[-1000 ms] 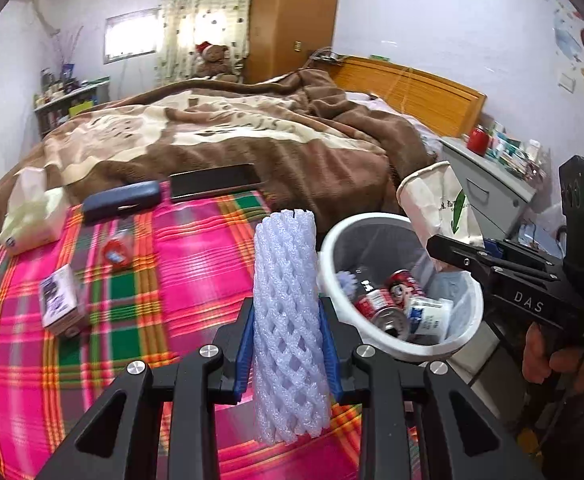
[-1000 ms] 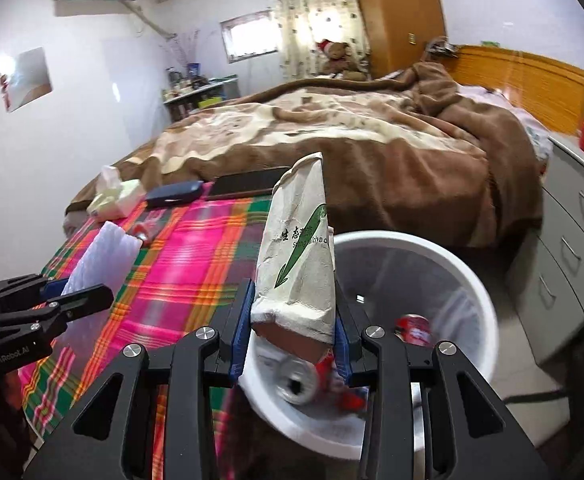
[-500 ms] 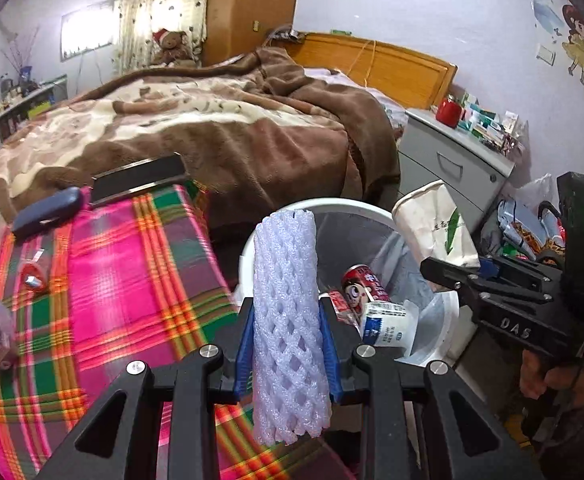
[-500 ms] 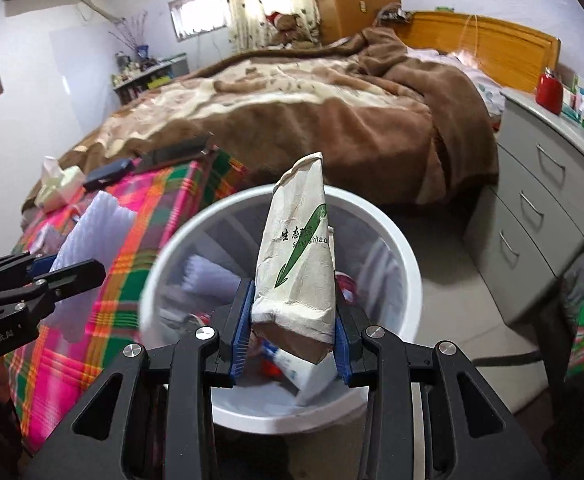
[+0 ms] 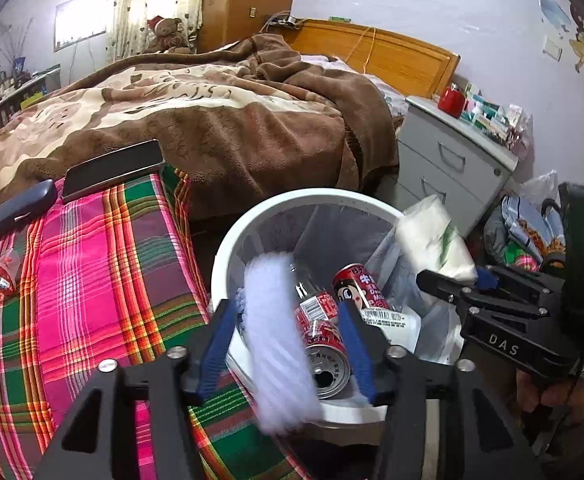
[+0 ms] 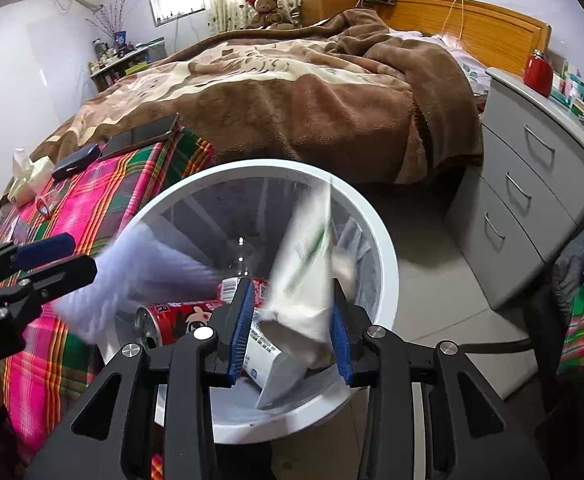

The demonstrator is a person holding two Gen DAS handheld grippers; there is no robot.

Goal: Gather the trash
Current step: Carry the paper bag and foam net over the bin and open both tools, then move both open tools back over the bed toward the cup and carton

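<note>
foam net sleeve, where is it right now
In the left wrist view the foam net sleeve is blurred between the open left gripper fingers, over the white bin's near-left rim.

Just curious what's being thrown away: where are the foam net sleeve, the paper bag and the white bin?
foam net sleeve [image 5: 279, 336]: left wrist view, blurred middle.
paper bag [image 6: 304, 276]: right wrist view, its front face.
white bin [image 6: 386, 264]: right wrist view, right rim.

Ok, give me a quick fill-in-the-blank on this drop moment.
1. The left gripper has its jaws ____ around the blurred foam net.
2. The paper bag hangs over the white ____.
3. The cans in the bin are ____ in colour.

Missing: open; bin; red
</note>
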